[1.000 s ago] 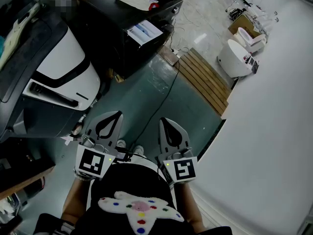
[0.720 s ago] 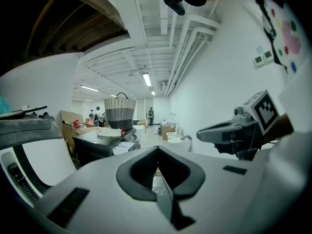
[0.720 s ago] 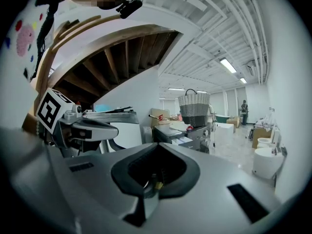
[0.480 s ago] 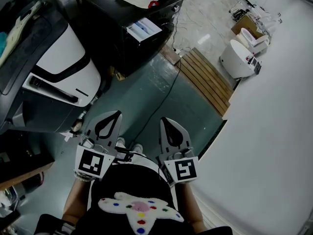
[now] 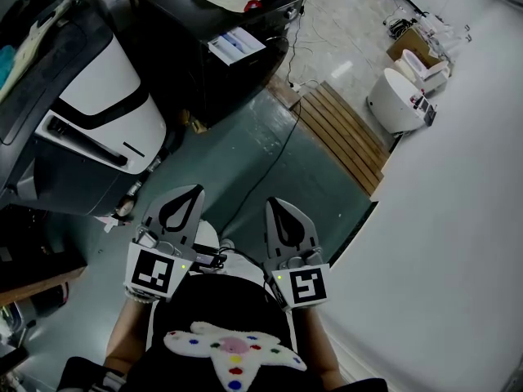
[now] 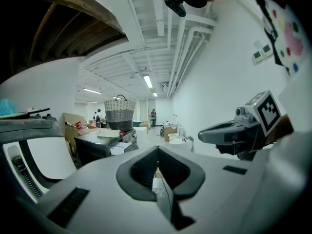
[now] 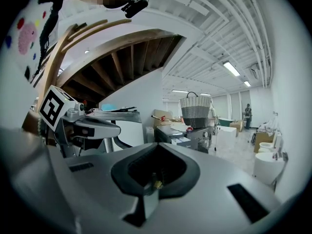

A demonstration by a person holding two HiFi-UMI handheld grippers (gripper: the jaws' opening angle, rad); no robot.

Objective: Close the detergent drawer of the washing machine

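The black washing machine [image 5: 204, 47] stands at the top of the head view, well ahead of both grippers. Its white and blue detergent drawer [image 5: 237, 45] sticks out of the front, open. My left gripper [image 5: 191, 191] and right gripper [image 5: 273, 202] are held side by side over the green floor, both shut and holding nothing. In the left gripper view the machine [image 6: 97, 147] is small and far beyond the shut jaws, with the right gripper [image 6: 204, 134] alongside. In the right gripper view the drawer [image 7: 184, 141] juts from the machine under a wicker basket [image 7: 195, 112].
A large white and black appliance [image 5: 98, 113] stands at the left. A black cable [image 5: 278, 149] runs across the floor towards a wooden slatted platform [image 5: 347, 133]. White basins [image 5: 396, 96] sit beyond it. A white wall [image 5: 458, 219] fills the right side.
The surroundings have shifted slightly in the head view as the person steps forward. Both grippers keep their places side by side, still shut and holding nothing.
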